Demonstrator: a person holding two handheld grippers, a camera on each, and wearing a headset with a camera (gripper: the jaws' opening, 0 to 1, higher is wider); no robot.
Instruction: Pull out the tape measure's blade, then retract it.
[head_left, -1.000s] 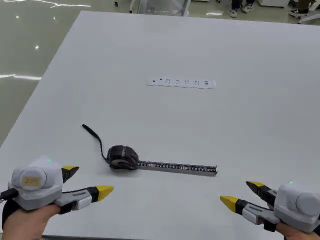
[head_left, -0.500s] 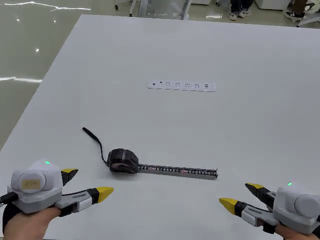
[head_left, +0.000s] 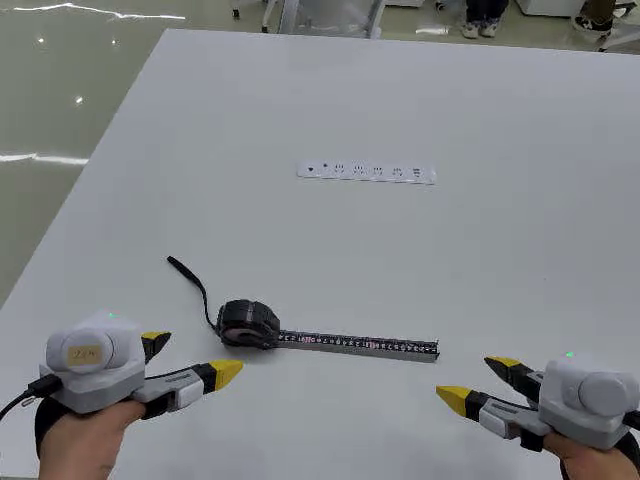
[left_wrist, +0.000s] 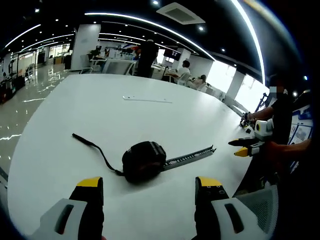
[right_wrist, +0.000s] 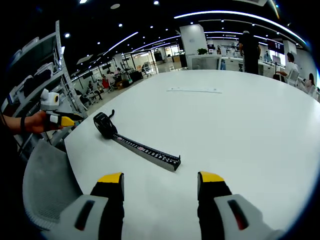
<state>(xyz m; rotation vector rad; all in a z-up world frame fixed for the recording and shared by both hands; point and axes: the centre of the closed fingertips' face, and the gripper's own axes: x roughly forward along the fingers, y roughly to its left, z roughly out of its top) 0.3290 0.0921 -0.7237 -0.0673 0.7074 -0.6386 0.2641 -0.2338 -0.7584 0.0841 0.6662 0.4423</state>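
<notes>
While both grippers hover with jaws spread and holding nothing, a black tape measure (head_left: 247, 323) lies on the near part of the white table (head_left: 400, 90), its blade (head_left: 360, 346) already drawn out flat. Its long axis runs across the person's front: case at the left, just beyond the left gripper (head_left: 192, 354), and the end hook (head_left: 434, 350) pointing right, near the right gripper (head_left: 476, 380). The wrist strap (head_left: 190, 283) trails away to the far left, and a power strip (head_left: 367, 171) sits well beyond. The case looks compact and probably dense, best clamped across its flanks. The thin blade likely flexes and springs back sharply, so the hook is the safer hold.
</notes>
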